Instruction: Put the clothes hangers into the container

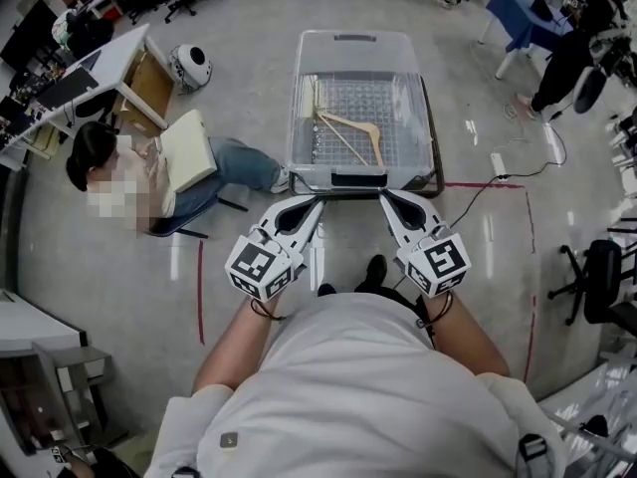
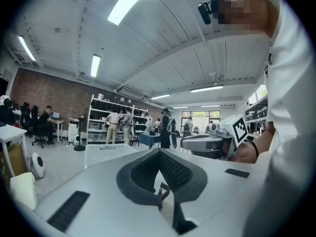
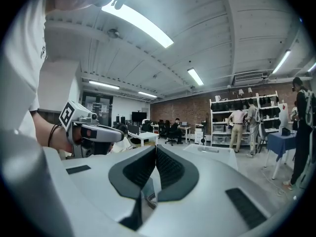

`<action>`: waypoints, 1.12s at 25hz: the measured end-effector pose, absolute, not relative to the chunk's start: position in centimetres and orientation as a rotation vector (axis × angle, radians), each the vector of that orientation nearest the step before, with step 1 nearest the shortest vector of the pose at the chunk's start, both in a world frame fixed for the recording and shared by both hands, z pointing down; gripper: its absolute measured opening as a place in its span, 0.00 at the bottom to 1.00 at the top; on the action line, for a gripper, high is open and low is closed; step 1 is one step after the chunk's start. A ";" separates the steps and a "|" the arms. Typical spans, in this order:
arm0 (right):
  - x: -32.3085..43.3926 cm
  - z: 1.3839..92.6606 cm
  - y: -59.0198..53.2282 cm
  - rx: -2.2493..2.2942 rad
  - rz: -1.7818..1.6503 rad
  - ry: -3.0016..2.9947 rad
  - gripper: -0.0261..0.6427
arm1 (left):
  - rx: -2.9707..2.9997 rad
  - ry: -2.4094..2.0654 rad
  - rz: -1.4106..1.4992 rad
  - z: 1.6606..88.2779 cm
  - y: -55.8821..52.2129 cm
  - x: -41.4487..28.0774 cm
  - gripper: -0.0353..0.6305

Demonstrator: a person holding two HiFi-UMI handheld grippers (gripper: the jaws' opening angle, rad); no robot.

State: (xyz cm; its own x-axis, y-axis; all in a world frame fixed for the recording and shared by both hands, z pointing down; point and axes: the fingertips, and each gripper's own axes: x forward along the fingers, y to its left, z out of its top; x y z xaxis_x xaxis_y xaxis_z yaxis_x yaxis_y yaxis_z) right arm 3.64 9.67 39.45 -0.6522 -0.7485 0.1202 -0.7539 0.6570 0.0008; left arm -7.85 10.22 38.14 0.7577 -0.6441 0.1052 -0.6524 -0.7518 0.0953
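A clear plastic container (image 1: 348, 53) stands on a low cart straight ahead of me. One wooden clothes hanger (image 1: 350, 130) lies on its ribbed bottom. My left gripper (image 1: 316, 203) and right gripper (image 1: 384, 197) hover side by side just short of the container's near rim, both shut with nothing between the jaws. In the left gripper view the jaws of the left gripper (image 2: 159, 151) meet at the tip, with the right gripper (image 2: 210, 143) beside it and the container (image 2: 105, 151) beyond. The right gripper view shows the right gripper (image 3: 155, 148) shut, the left gripper (image 3: 94, 132) to its side, and the container (image 3: 212, 153).
A person (image 1: 139, 177) sits on the floor to the left of the cart, by a desk (image 1: 95, 68). A power strip (image 1: 499, 163) with its cable lies to the right. An office chair (image 1: 599, 279) stands at the far right. Red tape (image 1: 200, 292) marks the floor.
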 end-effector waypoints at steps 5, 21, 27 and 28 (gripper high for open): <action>2.4 39.9 12.1 1.280 0.057 -2.738 0.07 | 2.846 -1.031 0.092 38.4 12.2 -9.4 0.08; 0.5 40.0 13.9 1.328 0.047 -2.708 0.07 | 2.865 -0.979 0.068 38.9 13.4 -11.1 0.08; 0.8 40.1 13.4 1.337 0.066 -2.706 0.07 | 2.870 -0.964 0.078 39.1 12.9 -10.7 0.08; 0.8 40.1 13.3 1.340 0.069 -2.706 0.07 | 2.873 -0.965 0.078 39.1 12.8 -10.7 0.08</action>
